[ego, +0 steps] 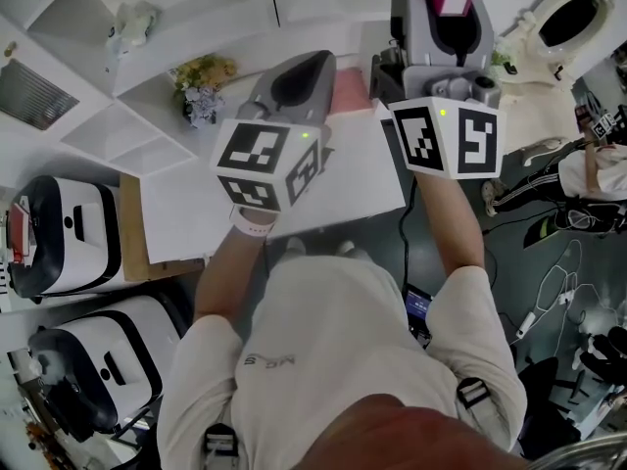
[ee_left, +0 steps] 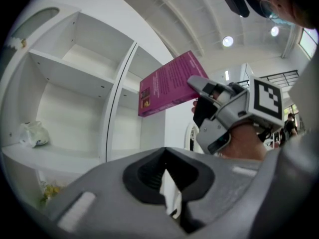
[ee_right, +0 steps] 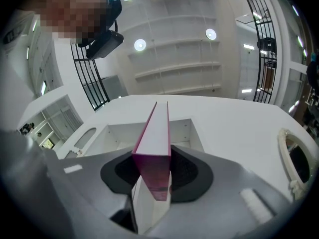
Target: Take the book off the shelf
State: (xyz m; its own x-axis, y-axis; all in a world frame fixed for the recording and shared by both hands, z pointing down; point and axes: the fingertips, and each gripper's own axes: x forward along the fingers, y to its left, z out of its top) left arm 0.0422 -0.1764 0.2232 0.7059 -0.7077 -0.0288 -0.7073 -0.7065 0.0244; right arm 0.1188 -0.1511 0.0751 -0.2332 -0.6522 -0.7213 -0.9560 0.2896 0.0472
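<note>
The right gripper (ee_right: 152, 168) has its jaws part-open and clamped on the near end of the magenta book (ee_right: 154, 133), which hangs in the air just in front of the shelf (ee_left: 75, 59), clear of its compartments. The left gripper (ee_left: 167, 178) has its jaws drawn together on nothing. The book looks thin, stiff and light with a slick cover, best pinched flat across both covers. Its long axis runs out along the jaws, slanting up toward the shelf.
</note>
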